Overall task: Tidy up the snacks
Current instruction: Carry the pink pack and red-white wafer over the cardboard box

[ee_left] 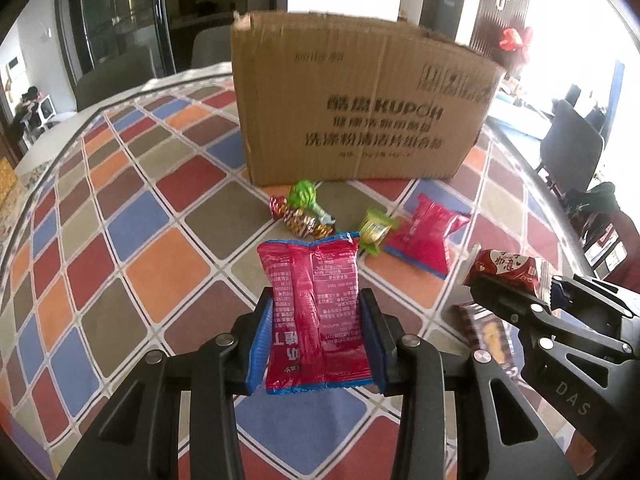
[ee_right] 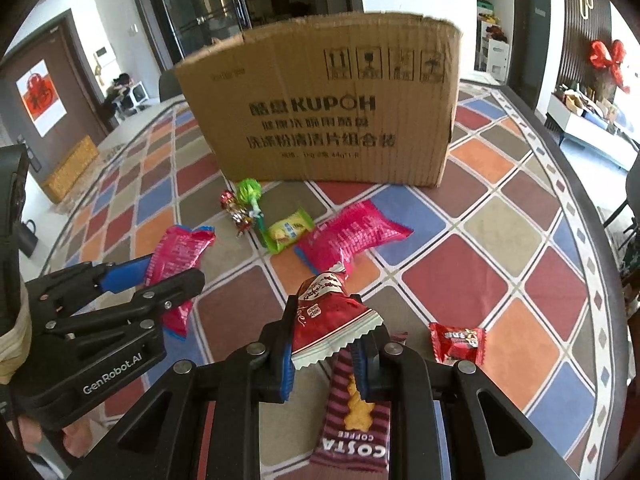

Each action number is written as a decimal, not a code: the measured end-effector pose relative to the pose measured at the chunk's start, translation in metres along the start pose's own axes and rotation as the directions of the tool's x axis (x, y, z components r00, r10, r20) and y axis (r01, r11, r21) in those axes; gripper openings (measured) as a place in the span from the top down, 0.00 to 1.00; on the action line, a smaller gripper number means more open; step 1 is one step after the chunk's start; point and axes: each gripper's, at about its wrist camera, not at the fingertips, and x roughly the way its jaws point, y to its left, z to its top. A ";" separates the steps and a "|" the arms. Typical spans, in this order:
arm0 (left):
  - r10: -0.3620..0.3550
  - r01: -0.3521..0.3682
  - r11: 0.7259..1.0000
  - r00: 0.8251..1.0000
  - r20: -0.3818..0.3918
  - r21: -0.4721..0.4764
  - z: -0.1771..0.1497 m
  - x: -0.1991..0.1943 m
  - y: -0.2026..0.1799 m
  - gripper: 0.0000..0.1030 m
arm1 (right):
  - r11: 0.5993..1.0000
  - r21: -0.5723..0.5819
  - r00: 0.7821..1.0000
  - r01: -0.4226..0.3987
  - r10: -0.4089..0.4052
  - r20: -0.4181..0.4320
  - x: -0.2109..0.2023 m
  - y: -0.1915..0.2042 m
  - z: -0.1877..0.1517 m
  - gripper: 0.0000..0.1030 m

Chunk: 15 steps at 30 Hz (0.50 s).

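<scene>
Cardboard box (ee_right: 320, 108) fronts 4 loose snacks; left tongs (ee_left: 316, 320) grip pink packet (ee_left: 314, 304), right tongs (ee_right: 324, 344) red pouch (ee_right: 328, 316).

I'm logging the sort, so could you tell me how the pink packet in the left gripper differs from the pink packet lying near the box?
The held packet is lifted and stands upright between the left gripper's jaws; the loose packet lies flat on the tablecloth, ungripped. The held packet is nearer the cameras; the loose packet is closer to the box. Both are pink with blue edges and show their printed backs.
</scene>
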 end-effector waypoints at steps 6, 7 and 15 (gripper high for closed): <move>-0.004 0.003 1.000 0.998 0.065 0.016 0.011 -0.025 -0.005 0.61 | 1.000 0.008 0.998 -0.008 0.007 0.060 -0.023 0.001 0.004 0.77; -0.003 0.002 1.000 0.997 0.077 0.018 0.013 -0.029 -0.006 0.61 | 1.000 0.010 0.998 -0.008 0.007 0.068 -0.025 0.001 0.006 0.77; 0.002 -0.007 1.000 0.987 0.160 0.028 0.033 -0.055 -0.007 0.61 | 1.000 0.013 0.989 -0.013 0.011 0.150 -0.047 0.000 0.024 0.77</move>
